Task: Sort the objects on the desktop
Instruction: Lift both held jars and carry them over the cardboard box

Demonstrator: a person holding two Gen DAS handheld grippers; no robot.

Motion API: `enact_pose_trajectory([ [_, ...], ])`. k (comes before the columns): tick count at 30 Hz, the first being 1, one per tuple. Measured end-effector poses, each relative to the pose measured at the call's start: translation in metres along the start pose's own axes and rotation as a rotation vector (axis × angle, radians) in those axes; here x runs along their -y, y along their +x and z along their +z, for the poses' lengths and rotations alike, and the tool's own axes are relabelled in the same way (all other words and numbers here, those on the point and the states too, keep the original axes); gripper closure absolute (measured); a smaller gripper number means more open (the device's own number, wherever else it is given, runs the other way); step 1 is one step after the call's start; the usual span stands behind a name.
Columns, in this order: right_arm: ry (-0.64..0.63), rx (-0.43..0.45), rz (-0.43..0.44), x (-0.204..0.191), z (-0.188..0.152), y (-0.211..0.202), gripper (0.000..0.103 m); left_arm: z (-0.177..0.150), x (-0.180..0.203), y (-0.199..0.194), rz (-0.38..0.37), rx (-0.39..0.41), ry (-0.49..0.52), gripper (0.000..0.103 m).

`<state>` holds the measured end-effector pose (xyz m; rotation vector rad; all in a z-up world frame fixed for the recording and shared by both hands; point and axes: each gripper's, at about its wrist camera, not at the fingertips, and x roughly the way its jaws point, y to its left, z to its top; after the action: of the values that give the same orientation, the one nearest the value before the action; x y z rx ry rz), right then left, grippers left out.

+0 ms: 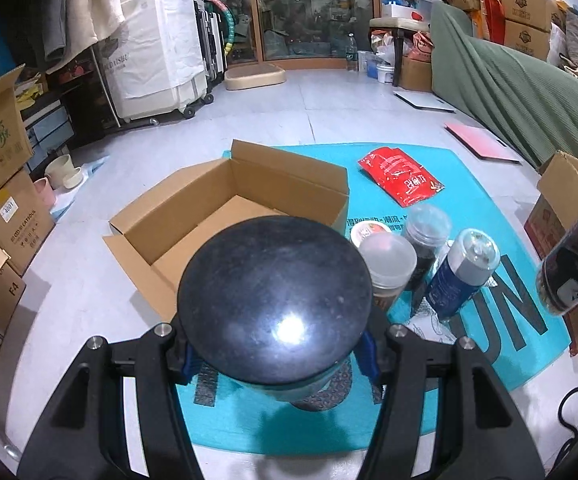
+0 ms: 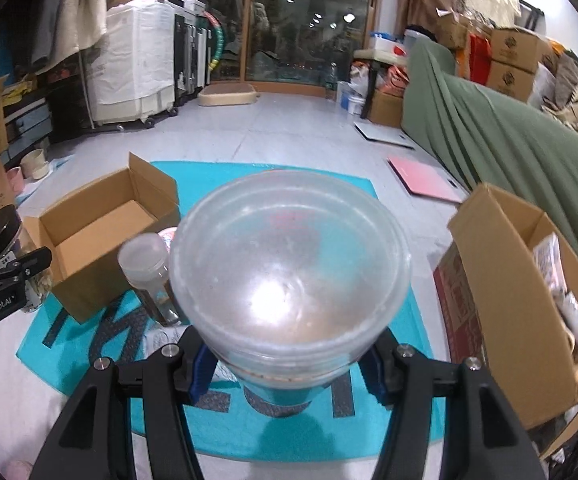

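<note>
Two hand-held grippers work above a turquoise floor mat (image 1: 441, 168) printed with large dark letters. All places below are given relative to this mat.

The left gripper (image 1: 275, 354) is clenched around a jar with a black domed lid (image 1: 275, 304). The jar sits upright between the two black fingers, whose blue pads (image 1: 367, 354) press its sides just under the lid. It is held in the air above the near edge of the mat.

The right gripper (image 2: 289, 360) is clenched in the same way around a jar with a clear plastic lid (image 2: 289, 264). Its blue pads (image 2: 201, 368) grip the body just below the lid rim, and the jar hangs upright above the middle of the mat.

An open, empty cardboard box (image 1: 225, 216) stands at the mat's far left corner, partly on the grey floor. A second open cardboard box (image 2: 529, 304), holding packets, stands at the mat's right edge.

On the mat, to the right of the empty box, stand a clear-lidded jar (image 1: 387, 268), a dark spice jar (image 1: 425, 236) and a blue bottle (image 1: 463, 276), close together. A red pouch (image 1: 401, 176) lies flat at the far end of the mat.
</note>
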<state>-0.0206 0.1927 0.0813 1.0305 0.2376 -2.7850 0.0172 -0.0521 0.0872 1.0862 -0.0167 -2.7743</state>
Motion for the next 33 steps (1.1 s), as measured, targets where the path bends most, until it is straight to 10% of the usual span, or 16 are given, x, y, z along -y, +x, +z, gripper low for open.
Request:
enact_pose_trajectory([
  [15,-0.121,0.097,0.154,-0.042,0.078,-0.013,0.042,0.041,-0.046,-0.006,0.074,-0.022,-0.052,0.046],
  [33,-0.172,0.076,0.359,-0.160,0.139,0.068,0.042,0.067,-0.119,0.075,0.174,-0.036,-0.157,0.045],
])
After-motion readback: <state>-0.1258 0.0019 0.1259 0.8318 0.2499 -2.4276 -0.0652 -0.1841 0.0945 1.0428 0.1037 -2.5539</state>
